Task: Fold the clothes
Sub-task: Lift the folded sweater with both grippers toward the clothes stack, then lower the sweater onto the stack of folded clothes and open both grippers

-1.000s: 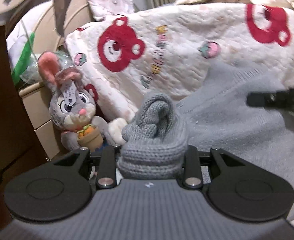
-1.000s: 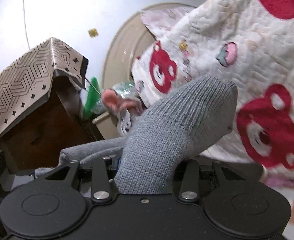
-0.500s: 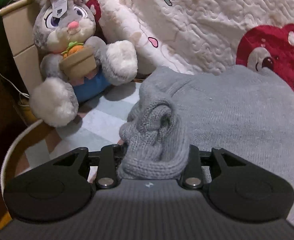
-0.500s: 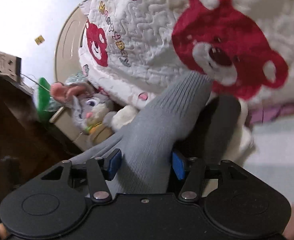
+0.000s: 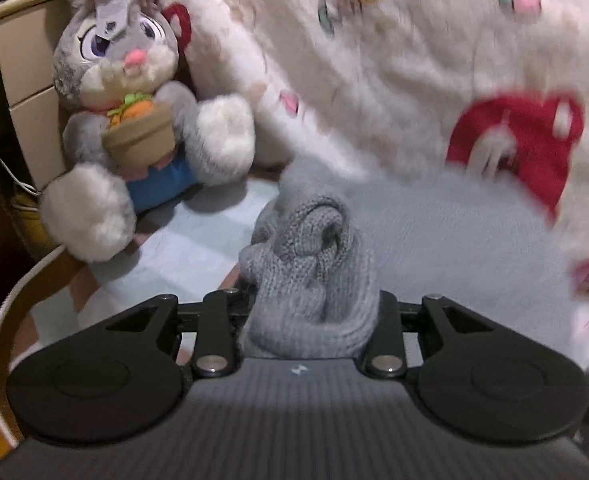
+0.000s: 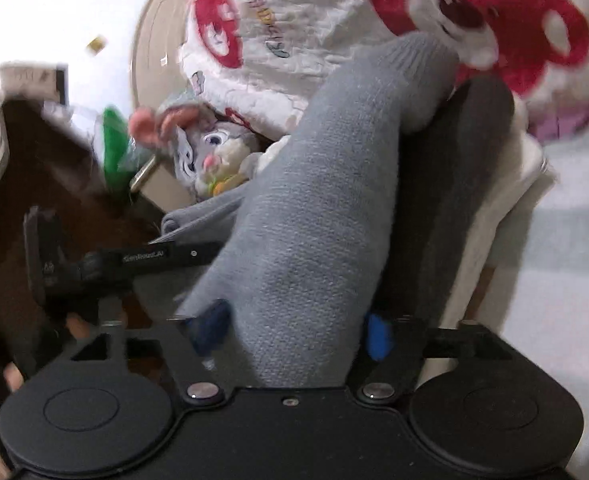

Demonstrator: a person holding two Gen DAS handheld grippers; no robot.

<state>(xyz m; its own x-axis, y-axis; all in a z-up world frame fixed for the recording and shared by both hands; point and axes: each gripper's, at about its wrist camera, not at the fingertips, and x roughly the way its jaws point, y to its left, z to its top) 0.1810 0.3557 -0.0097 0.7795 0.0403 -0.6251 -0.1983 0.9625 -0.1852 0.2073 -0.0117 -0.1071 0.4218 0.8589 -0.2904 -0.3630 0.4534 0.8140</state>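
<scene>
While both handheld tools are engaged, the left gripper (image 5: 310, 312) stands clamped on a bunched wad of the grey ribbed-knit sweater (image 5: 434, 232), whose body spreads beyond it over the pale checked bed sheet (image 5: 198, 240). The right gripper (image 6: 294, 328), blue-padded jaws parted, has a tube-shaped length of the same knit, probably a sleeve, running up between them; whether the pads press it cannot be told. Farther back sit a grey plush rabbit holding a carrot pot (image 5: 134, 112) and a white quilted blanket printed with red bears (image 5: 414, 60). Judged risks: the thick, springy wad may work out of the left jaws under tension; the loosely held sleeve may slip free, letting the fold collapse; dragged fabric could snag the rabbit just beside it.
</scene>
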